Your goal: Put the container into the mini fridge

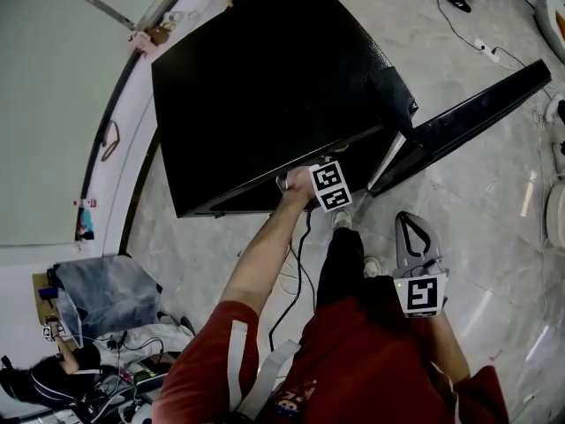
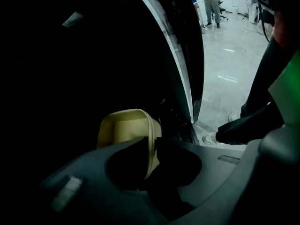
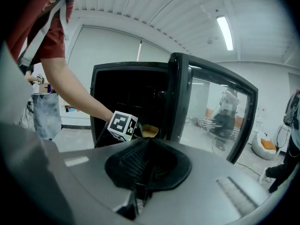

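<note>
The black mini fridge [image 1: 265,87] stands with its glass door [image 1: 477,117] swung open to the right. My left gripper [image 1: 300,184] reaches into the fridge's open front, its tips hidden under the top. In the left gripper view a pale yellow container [image 2: 124,128] sits in the dark interior, and the left gripper [image 2: 150,149] has its jaws close against the container's side wall. The right gripper view shows the fridge [image 3: 126,93], the left gripper [image 3: 133,128] and the container [image 3: 150,131]. My right gripper [image 1: 408,223] hangs back, shut and with nothing in it.
The open door [image 3: 211,111] juts out on the right. Cables [image 1: 296,272] trail over the floor in front of the fridge. A grey bag and clutter [image 1: 106,294] lie at lower left. A person [image 2: 212,3] stands far off across the tiled floor.
</note>
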Demonstrator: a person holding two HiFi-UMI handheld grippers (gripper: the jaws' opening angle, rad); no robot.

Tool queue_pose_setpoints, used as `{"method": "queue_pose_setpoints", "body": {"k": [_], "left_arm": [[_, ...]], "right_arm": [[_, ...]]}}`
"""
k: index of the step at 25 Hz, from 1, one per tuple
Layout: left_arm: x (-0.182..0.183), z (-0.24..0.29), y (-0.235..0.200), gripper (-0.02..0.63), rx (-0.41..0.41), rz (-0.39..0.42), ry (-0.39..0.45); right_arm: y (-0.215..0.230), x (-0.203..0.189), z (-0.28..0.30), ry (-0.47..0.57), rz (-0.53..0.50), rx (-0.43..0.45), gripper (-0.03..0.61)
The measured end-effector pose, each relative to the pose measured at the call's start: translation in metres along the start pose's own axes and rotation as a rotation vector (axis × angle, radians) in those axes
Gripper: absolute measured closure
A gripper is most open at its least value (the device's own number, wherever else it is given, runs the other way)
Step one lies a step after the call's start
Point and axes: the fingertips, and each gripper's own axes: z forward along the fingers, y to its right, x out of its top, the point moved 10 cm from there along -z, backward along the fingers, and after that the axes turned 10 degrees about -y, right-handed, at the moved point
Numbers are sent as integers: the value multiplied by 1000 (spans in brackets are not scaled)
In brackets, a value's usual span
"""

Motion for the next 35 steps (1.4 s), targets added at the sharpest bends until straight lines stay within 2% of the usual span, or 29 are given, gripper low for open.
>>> {"method": "queue_pose_setpoints", "body": {"k": [11,16,24,31,35], "left_arm": [[6,15,-13,516,168,71,-62],[4,8,-17,447,221,4,-49],[0,-18,2,434,243,6,-61],[3,-46,53,434,237,-29,-87],[-2,-72,80,434,214,-30,-105]], "right_arm": [[11,1,6,0,72,-33,577],[14,2,7,12,59,-28,577],[16,0,0,36,51,-4,577],[12,-25,-23,61,39,31,577],[9,-25,-35,77,26,57,577]]}}
